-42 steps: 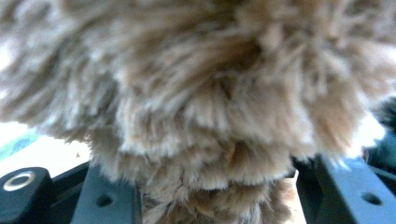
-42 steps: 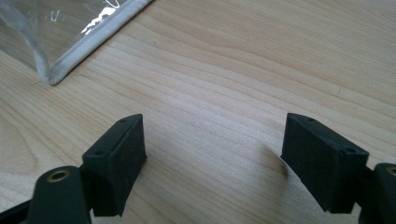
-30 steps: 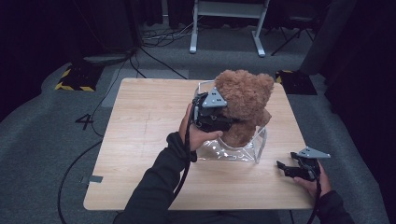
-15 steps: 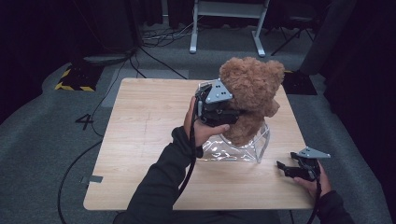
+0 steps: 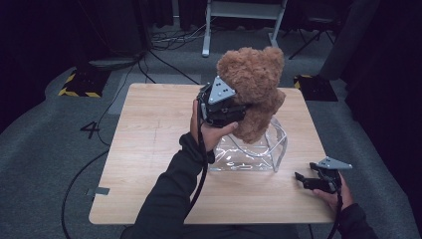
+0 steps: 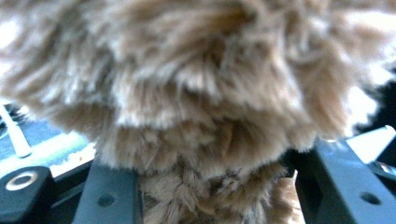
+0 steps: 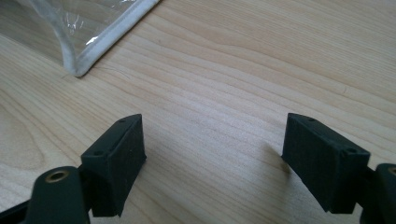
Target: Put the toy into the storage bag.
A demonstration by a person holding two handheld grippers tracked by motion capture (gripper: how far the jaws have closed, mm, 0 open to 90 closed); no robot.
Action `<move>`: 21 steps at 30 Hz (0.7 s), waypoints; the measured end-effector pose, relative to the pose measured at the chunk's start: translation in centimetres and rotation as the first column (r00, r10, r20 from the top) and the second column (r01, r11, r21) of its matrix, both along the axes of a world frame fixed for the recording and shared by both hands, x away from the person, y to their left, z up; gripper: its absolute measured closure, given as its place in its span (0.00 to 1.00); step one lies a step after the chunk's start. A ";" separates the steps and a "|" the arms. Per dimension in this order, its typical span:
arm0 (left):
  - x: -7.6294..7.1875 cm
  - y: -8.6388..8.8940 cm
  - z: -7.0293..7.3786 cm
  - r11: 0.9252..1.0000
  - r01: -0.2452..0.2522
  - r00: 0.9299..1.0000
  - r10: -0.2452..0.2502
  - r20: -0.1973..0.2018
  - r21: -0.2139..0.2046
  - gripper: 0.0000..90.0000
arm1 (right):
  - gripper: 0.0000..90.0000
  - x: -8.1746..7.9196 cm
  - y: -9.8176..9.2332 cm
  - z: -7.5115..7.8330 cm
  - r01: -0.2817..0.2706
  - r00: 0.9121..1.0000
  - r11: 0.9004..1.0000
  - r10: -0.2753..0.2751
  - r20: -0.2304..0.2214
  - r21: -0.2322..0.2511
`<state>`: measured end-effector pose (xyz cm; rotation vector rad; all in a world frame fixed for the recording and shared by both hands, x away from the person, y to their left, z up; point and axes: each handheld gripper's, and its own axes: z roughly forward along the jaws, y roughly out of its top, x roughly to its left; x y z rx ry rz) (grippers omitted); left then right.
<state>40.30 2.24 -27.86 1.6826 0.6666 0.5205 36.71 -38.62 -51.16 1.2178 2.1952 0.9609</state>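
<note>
Wooden table (image 5: 149,149): left tool (image 5: 238,113) clamps teddy bear (image 5: 256,89), hiding its jaws; right tool (image 5: 303,180) wide.

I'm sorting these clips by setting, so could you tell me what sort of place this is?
Probably a recording studio or lab: one bare wooden table stands on grey carpet, with dark curtains behind, loose cables and hazard-striped tape on the floor.

The wooden table (image 5: 149,149) stands on a grey floor (image 5: 45,164). 1 clear plastic bag (image 5: 249,154) sits on it.
</note>
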 end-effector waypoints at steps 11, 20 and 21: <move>-0.5 1.4 1.1 0.994 -0.098 0.995 0.099 0.018 -0.053 0.57 | 0.23 0.1 -0.1 0.0 0.000 1.000 1.000 0.000 -0.004 0.003; -0.8 2.3 0.6 0.994 -0.107 0.994 0.106 -0.013 -0.028 0.57 | 0.23 0.1 -0.1 0.0 0.003 1.000 1.000 -0.003 -0.007 0.004; -0.8 2.0 0.3 0.994 -0.108 0.994 0.107 -0.020 -0.009 0.57 | 0.23 0.1 -0.1 0.0 0.004 1.000 1.000 -0.004 -0.008 0.004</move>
